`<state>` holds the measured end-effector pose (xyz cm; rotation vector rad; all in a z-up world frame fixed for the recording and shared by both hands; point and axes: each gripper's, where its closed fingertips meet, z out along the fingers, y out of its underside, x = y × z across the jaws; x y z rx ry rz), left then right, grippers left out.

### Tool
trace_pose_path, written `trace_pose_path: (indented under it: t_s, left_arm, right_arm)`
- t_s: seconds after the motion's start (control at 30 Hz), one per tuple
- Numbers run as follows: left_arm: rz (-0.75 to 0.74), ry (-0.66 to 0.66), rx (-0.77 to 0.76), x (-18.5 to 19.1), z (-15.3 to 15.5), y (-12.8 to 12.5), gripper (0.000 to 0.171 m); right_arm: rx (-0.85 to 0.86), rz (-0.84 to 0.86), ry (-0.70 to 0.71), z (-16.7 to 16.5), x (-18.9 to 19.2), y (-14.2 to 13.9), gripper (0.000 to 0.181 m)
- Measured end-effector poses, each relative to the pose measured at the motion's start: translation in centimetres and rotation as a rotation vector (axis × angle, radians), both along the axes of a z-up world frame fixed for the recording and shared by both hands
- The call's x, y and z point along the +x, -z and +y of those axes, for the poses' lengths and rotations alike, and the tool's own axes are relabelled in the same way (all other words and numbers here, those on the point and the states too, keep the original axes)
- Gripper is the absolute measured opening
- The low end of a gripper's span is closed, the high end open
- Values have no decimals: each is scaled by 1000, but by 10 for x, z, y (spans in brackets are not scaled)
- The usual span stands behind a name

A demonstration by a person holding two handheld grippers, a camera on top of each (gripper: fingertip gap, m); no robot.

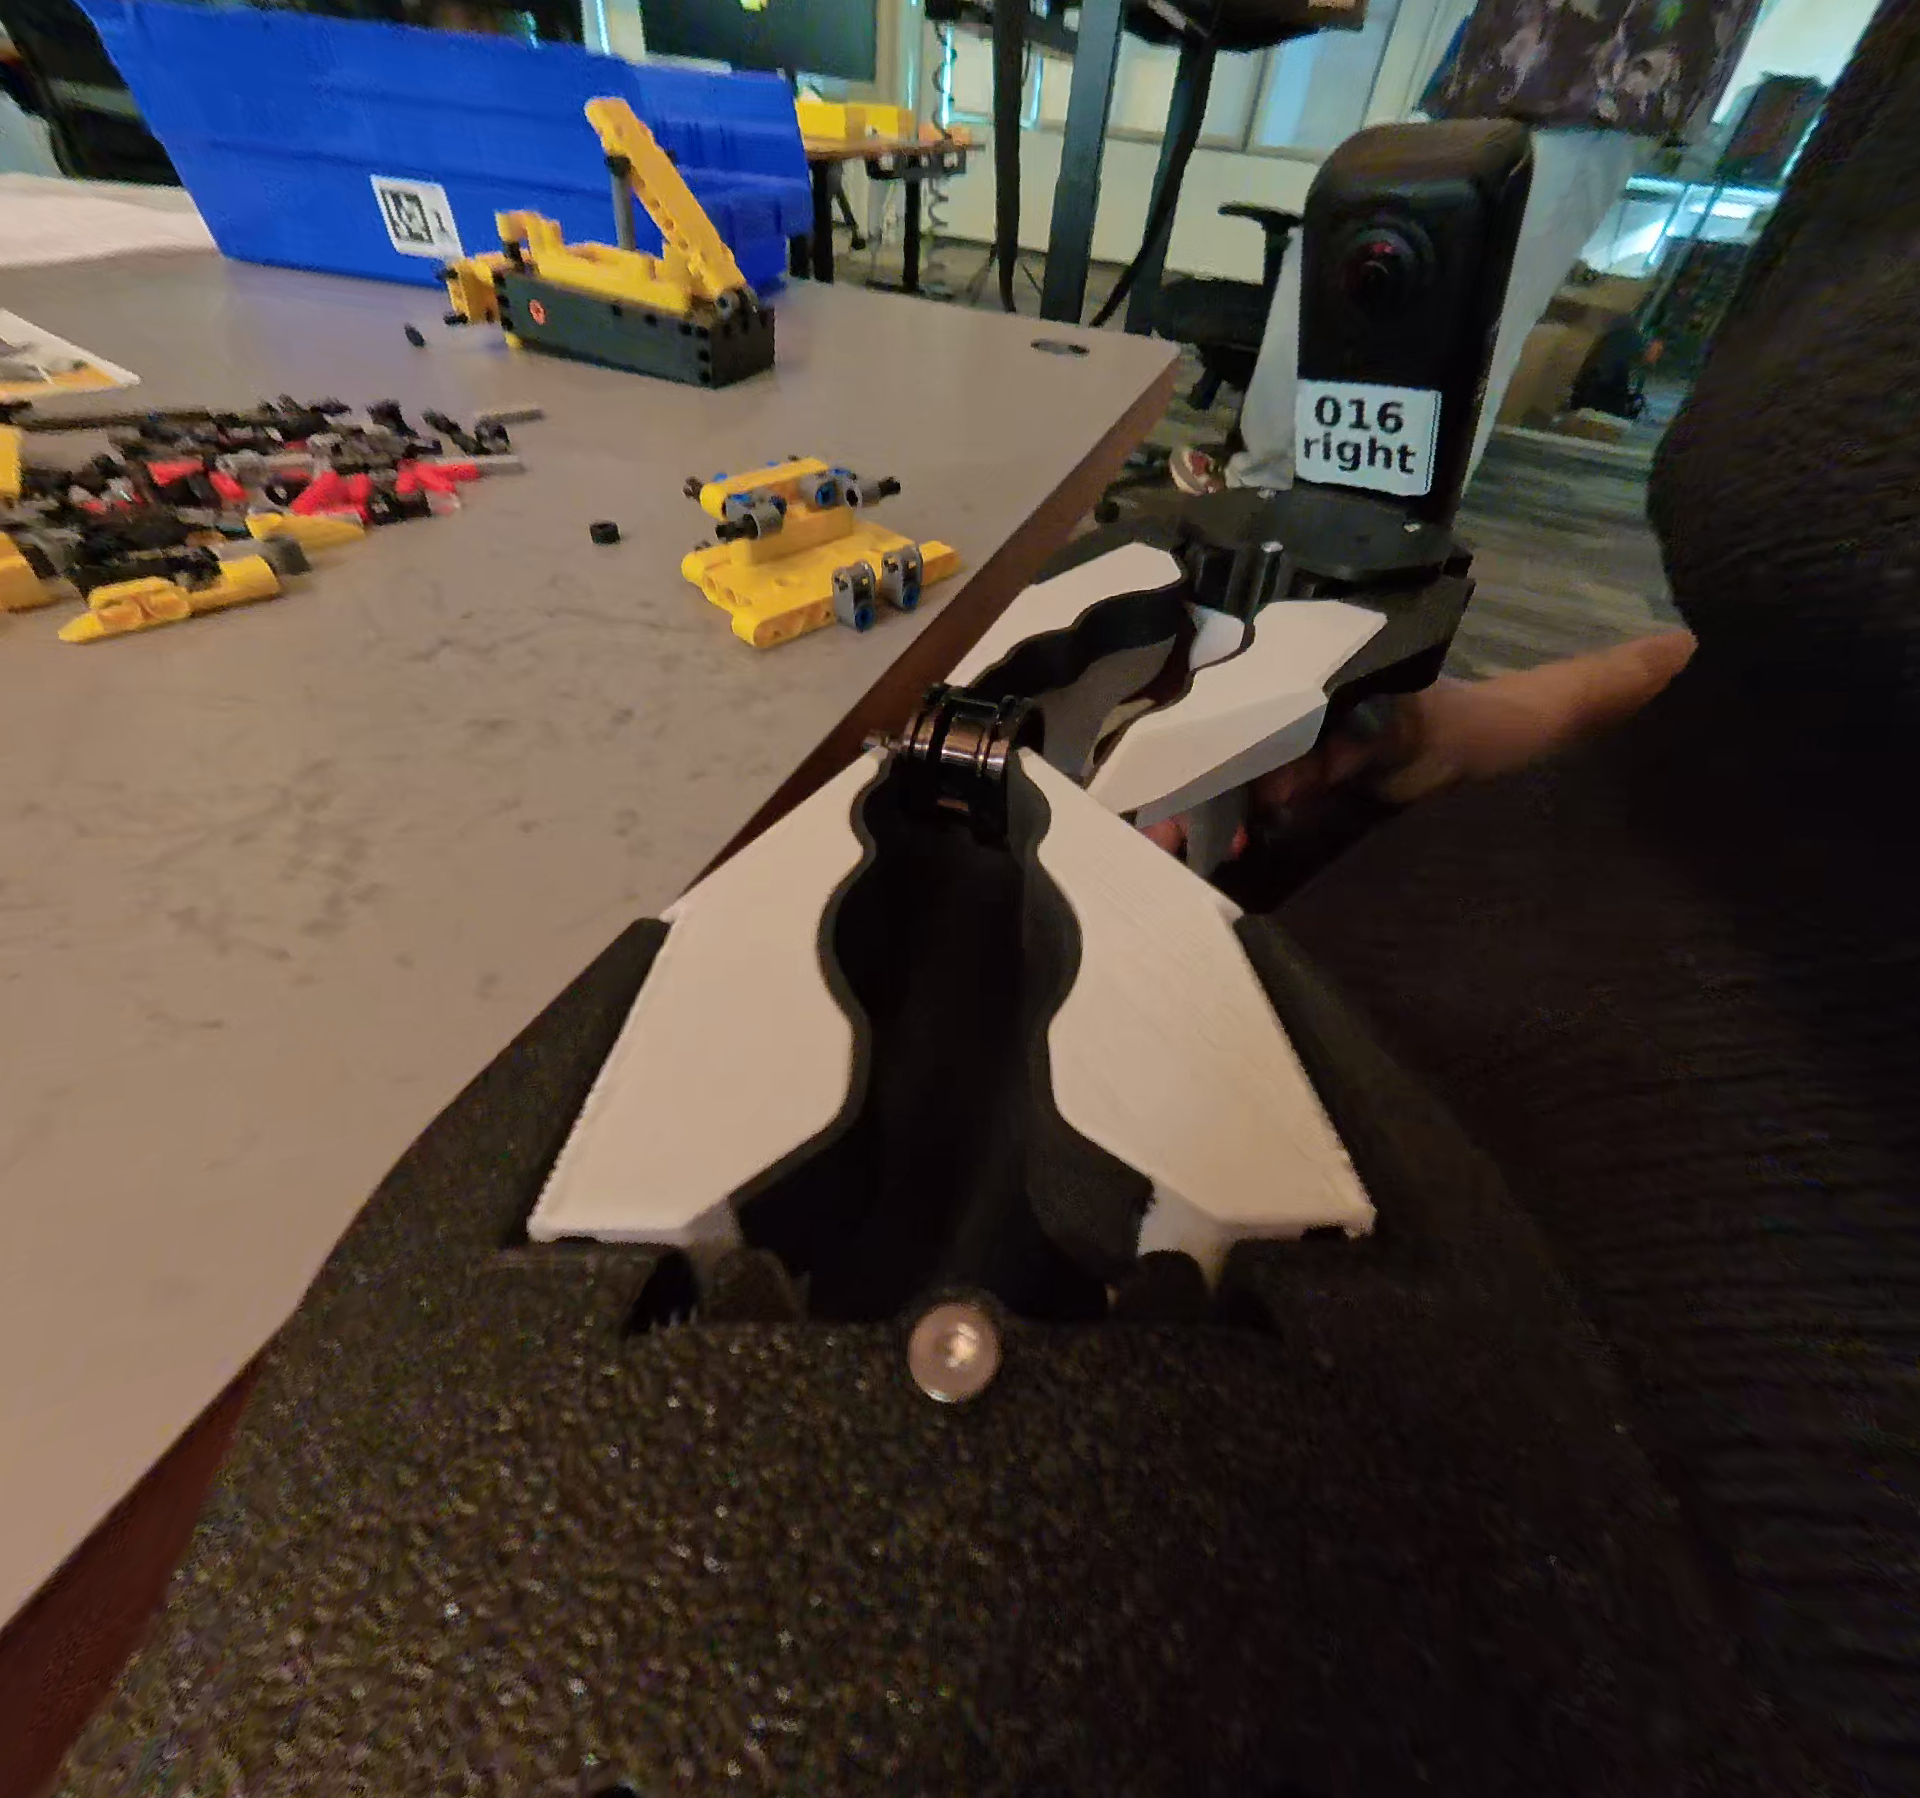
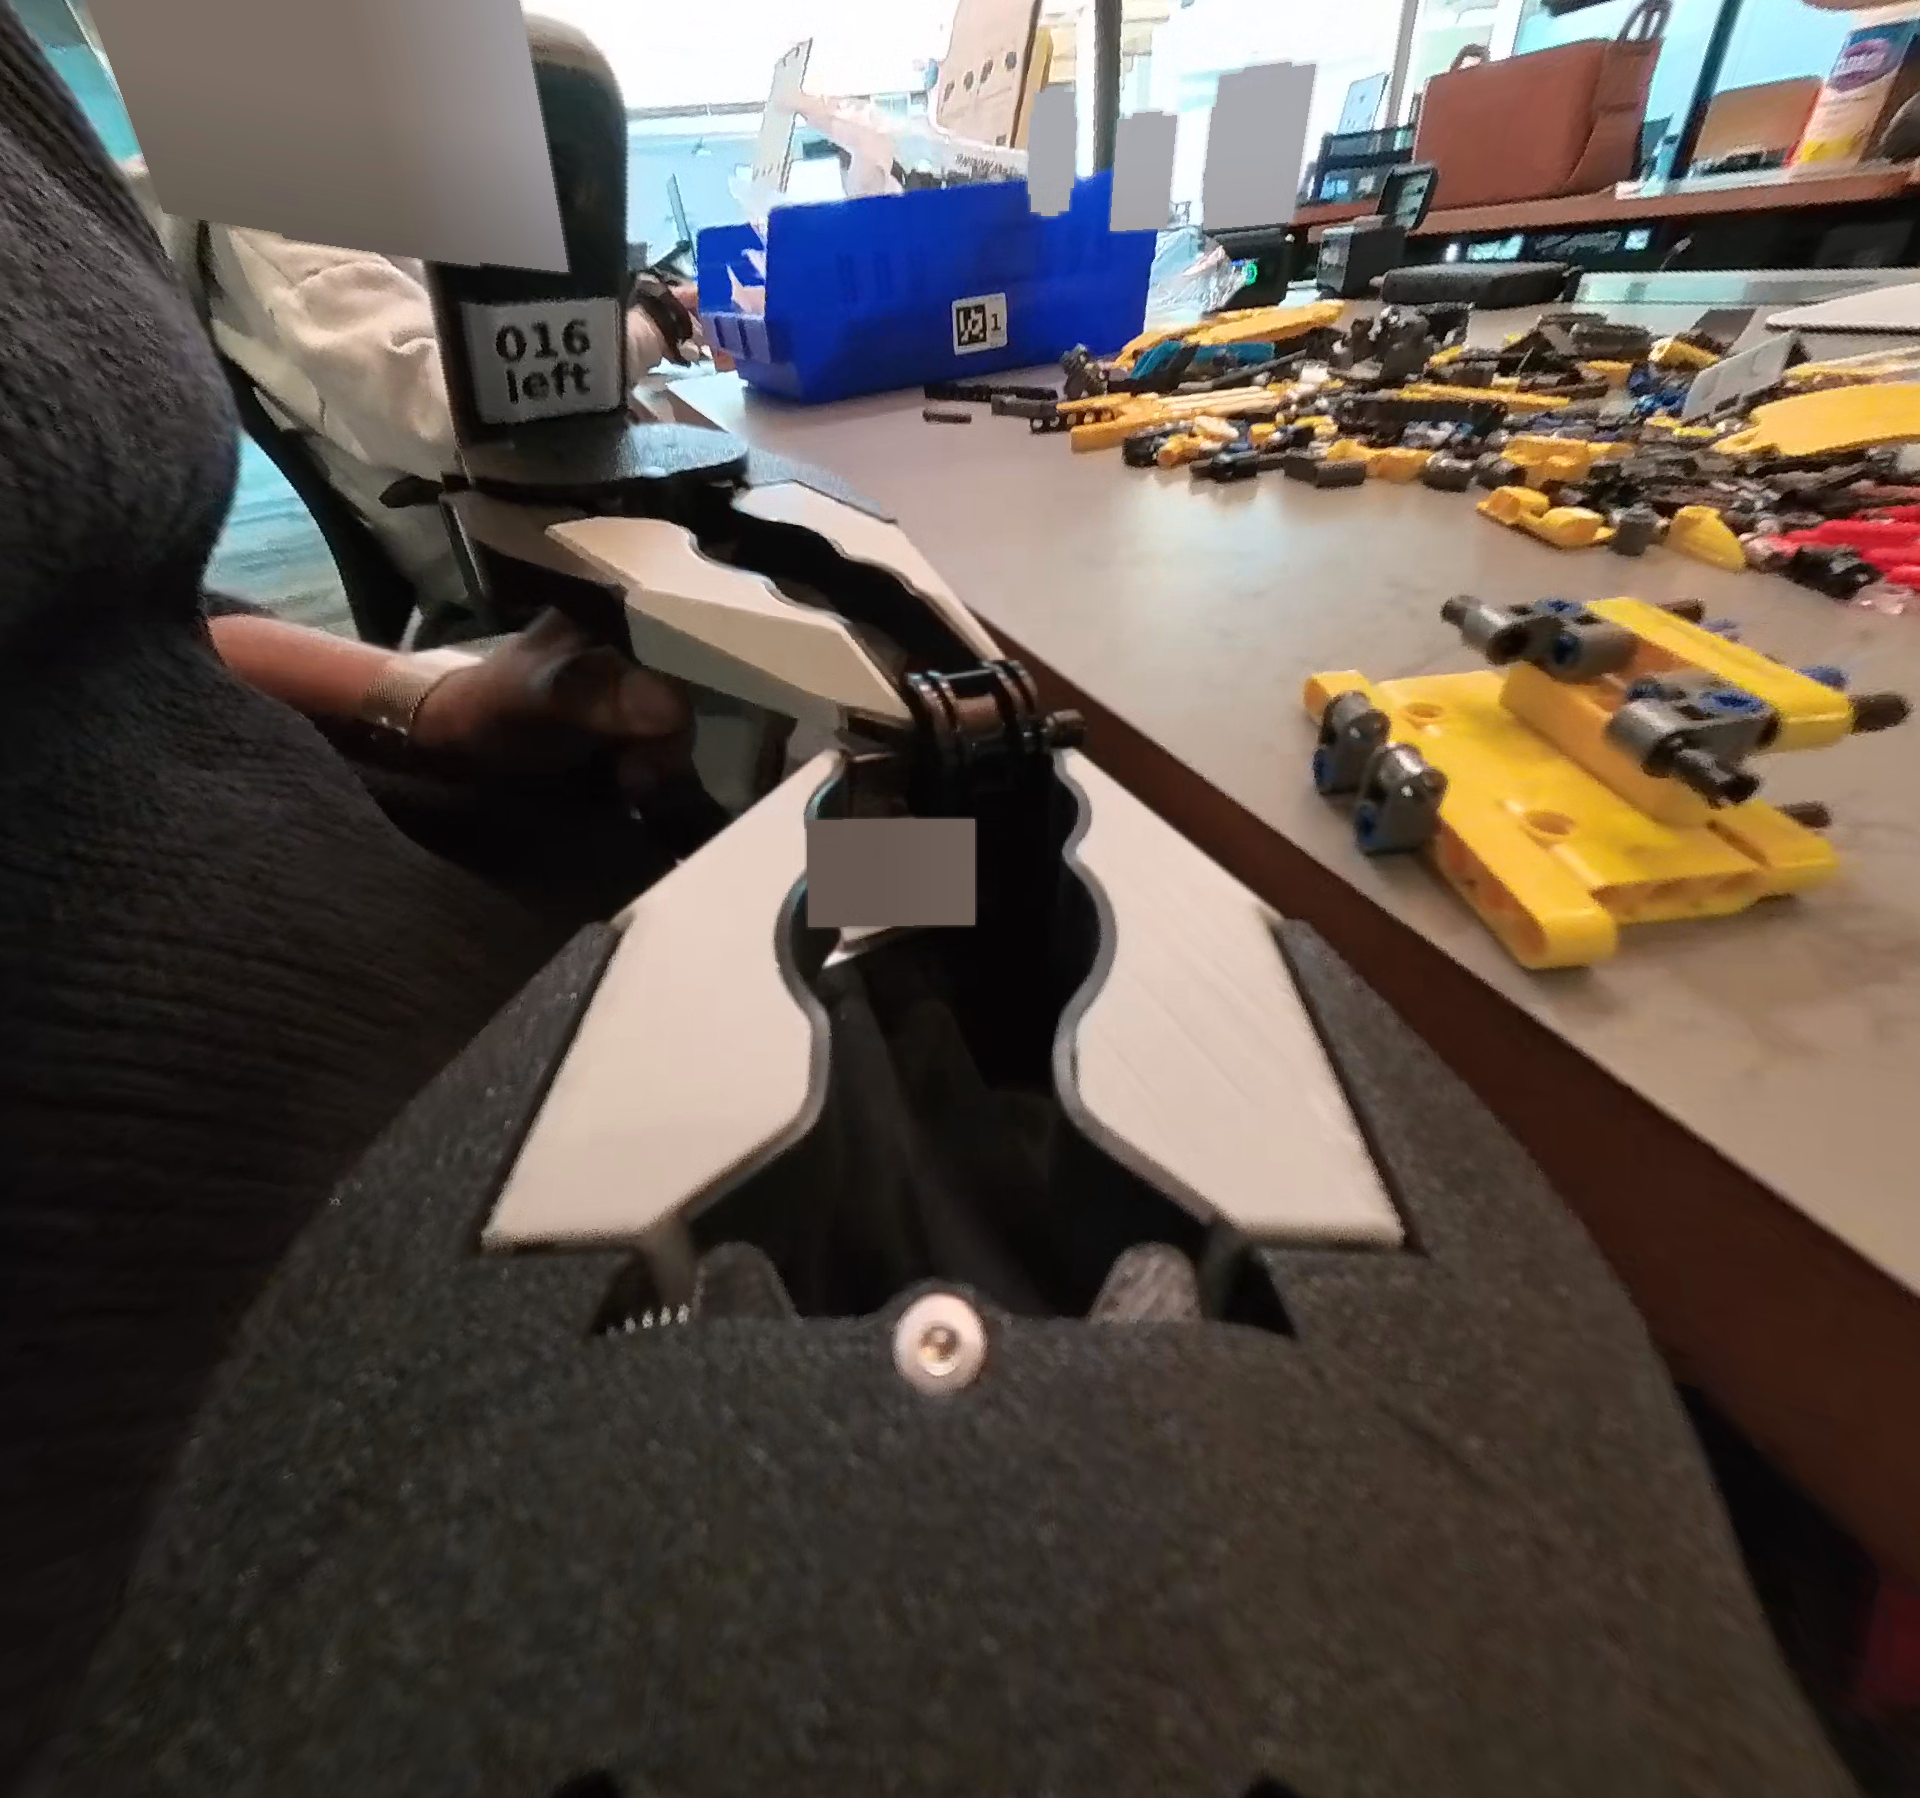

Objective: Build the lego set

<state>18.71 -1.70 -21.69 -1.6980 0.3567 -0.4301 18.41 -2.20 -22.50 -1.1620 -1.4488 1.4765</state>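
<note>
My left gripper [image 1: 956, 761] and my right gripper [image 2: 940, 761] meet tip to tip just off the near edge of the grey table [image 1: 364, 865]. Both are shut on the same small black connector part with a pin [image 1: 961, 746], which also shows in the right wrist view [image 2: 977, 709]. The right gripper [image 1: 1023, 709] comes in from the upper right in the left wrist view. The left gripper [image 2: 925, 699] comes in from the upper left in the right wrist view. A yellow flat assembly with grey and blue connectors [image 1: 810, 564] [image 2: 1558, 792] lies on the table closest to the grippers.
A pile of loose black, red and yellow parts [image 1: 239, 501] [image 2: 1507, 439] is spread farther in. A yellow and black assembly with a raised arm [image 1: 634, 294] stands before a blue bin [image 1: 416, 127] [image 2: 914, 283]. A booklet [image 1: 52, 356] lies at the left. A person stands behind [image 1: 1558, 3]. Less than 4 cm separates the two grippers' tips.
</note>
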Motion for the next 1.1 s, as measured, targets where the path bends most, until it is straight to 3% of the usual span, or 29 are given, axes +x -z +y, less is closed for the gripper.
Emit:
trace_pose_path:
  t_s: [0.27,0.8,1.1]
  left_arm:
    - [66,-36,53,-6,2,-2,19]
    - [-91,-27,18,-10,3,-1,19]
    - [-89,-8,22,-10,4,0,19]
  right_arm:
    - [97,30,56,3,-7,-3,38]
    - [44,-26,63,5,-11,-4,38]
    - [73,-56,-1,4,-10,-3,38]
